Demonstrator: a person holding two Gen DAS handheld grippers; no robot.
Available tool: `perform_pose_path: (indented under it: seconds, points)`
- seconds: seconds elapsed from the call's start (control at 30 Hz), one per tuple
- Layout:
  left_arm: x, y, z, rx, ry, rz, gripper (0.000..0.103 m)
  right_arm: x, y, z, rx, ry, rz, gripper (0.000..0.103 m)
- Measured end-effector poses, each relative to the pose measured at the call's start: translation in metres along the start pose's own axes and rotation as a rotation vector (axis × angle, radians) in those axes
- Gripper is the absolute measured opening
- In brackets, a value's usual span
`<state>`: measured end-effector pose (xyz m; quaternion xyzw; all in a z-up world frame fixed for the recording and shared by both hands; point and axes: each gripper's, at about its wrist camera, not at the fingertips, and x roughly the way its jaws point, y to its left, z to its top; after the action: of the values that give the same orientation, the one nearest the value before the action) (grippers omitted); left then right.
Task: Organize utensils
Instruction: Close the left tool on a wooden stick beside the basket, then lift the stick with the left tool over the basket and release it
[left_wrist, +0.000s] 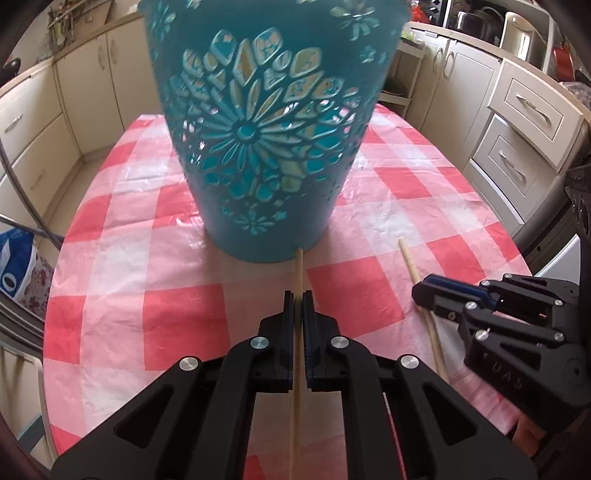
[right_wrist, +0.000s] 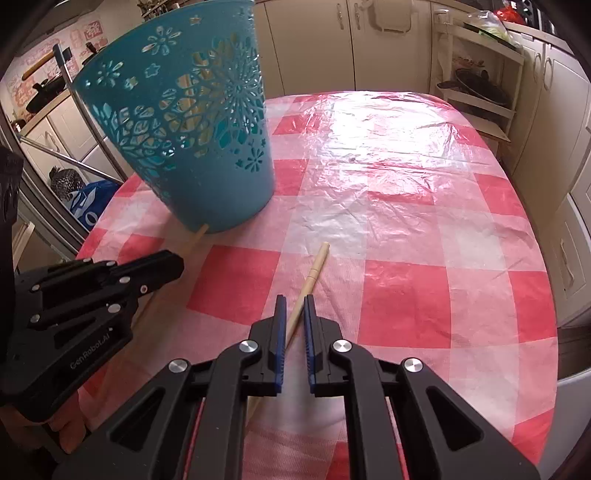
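Note:
A teal cut-out plastic holder (left_wrist: 266, 122) stands on the checked table (left_wrist: 147, 221); it also shows in the right wrist view (right_wrist: 188, 125). My left gripper (left_wrist: 297, 295) is shut on a wooden chopstick (left_wrist: 298, 266) whose tip touches the holder's base. It shows at the left of the right wrist view (right_wrist: 162, 264). My right gripper (right_wrist: 295, 299) is slightly open around a second wooden chopstick (right_wrist: 314, 269) lying on the table, jaws not touching it. It shows at the right of the left wrist view (left_wrist: 424, 288), over that chopstick (left_wrist: 410, 260).
The oval table has a red and white checked plastic cloth (right_wrist: 406, 206). Cream kitchen cabinets (left_wrist: 524, 122) surround it. A blue bag (right_wrist: 88, 206) sits on the floor past the left table edge. A small shelf unit (right_wrist: 476, 85) stands behind the table.

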<state>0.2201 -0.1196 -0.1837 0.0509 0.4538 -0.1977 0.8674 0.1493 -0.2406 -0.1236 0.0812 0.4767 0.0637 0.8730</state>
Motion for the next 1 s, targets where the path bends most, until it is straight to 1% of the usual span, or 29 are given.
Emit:
perform_pose_path:
  seconds: [0.13,0.23,0.47,0.57,0.67,0.77,0.83,0.87,0.9,0.93,0.97,1.0]
  points:
    - [0.004,0.008,-0.002,-0.016,0.032,-0.003,0.005,0.000,0.003,0.000,-0.014,-0.004,-0.011,0.010]
    - [0.005,0.009,-0.003,-0.013,0.033,-0.002,0.005,0.000,0.006,-0.001,-0.032,-0.003,-0.009,0.010]
    - [0.007,0.005,-0.003,0.016,0.029,0.012,0.005,-0.002,0.011,-0.001,-0.042,0.003,0.032,0.008]
    - [0.006,0.002,-0.003,0.057,0.023,0.017,0.004,0.001,0.008,0.000,-0.025,0.011,0.035,0.012]
    - [0.004,0.003,-0.001,0.063,0.043,-0.047,0.004,0.001,0.012,-0.001,-0.063,0.009,0.011,0.012]
    - [-0.013,0.003,0.004,0.089,0.037,-0.161,0.004,0.001,0.013,-0.001,-0.065,0.011,0.011,0.010]
    - [-0.039,0.000,0.009,0.164,-0.017,-0.244,0.004,0.001,0.014,-0.001,-0.062,0.012,0.014,0.010]
    - [-0.049,-0.001,0.011,0.183,-0.039,-0.280,0.004,0.001,0.013,-0.001,-0.060,0.012,0.015,0.010]
    - [-0.065,-0.001,0.015,0.206,-0.080,-0.336,0.004,0.001,0.014,-0.001,-0.057,0.012,0.016,0.010]
    - [-0.076,0.001,0.018,0.213,-0.112,-0.368,0.004,0.001,0.013,-0.001,-0.056,0.012,0.016,0.010]
    - [-0.089,0.005,0.023,0.205,-0.156,-0.413,0.004,0.001,0.014,-0.001,-0.056,0.012,0.014,0.010]
    - [-0.100,0.009,0.029,0.183,-0.195,-0.443,0.004,0.001,0.015,-0.001,-0.057,0.012,0.012,0.010]
